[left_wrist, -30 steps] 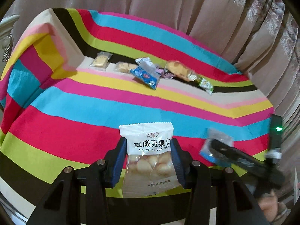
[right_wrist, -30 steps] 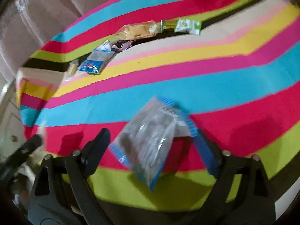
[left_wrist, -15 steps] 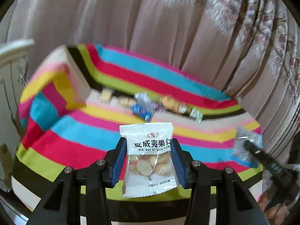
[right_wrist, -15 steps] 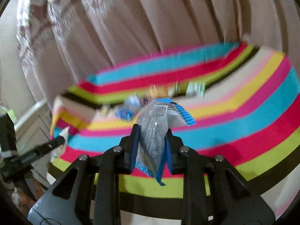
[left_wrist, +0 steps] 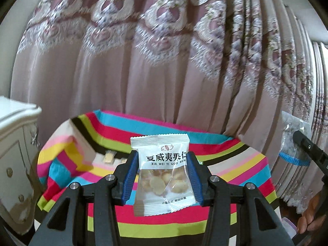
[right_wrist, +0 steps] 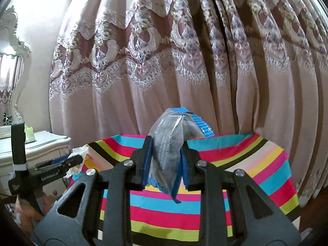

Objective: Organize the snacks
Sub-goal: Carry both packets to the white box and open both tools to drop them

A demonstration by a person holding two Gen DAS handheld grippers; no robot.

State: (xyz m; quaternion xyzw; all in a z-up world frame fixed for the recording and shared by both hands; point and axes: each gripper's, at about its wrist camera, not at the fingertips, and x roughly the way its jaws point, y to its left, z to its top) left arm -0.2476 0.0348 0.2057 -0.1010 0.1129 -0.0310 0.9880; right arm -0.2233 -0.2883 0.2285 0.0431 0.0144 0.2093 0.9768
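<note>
My left gripper (left_wrist: 162, 174) is shut on a white nut packet (left_wrist: 163, 176) with Chinese print and holds it upright, well back from the striped table (left_wrist: 235, 164). My right gripper (right_wrist: 165, 164) is shut on a clear blue-edged snack packet (right_wrist: 170, 143), also lifted clear of the table (right_wrist: 256, 164). That packet and the right gripper also show at the right edge of the left wrist view (left_wrist: 293, 141). One small snack packet (left_wrist: 108, 156) shows at the table's back left; the other snacks are hidden behind the held packet.
A pink lace-trimmed curtain (left_wrist: 164, 61) hangs behind the table. A white carved cabinet (left_wrist: 14, 153) stands to the left. The left gripper shows in the right wrist view (right_wrist: 57, 169), at the left. The person's hand (left_wrist: 309, 221) is at the lower right.
Both grippers have pulled back and tilted up from the table, each with its packet. The right gripper went from open around its packet to shut on it. The table now looks small and far.
</note>
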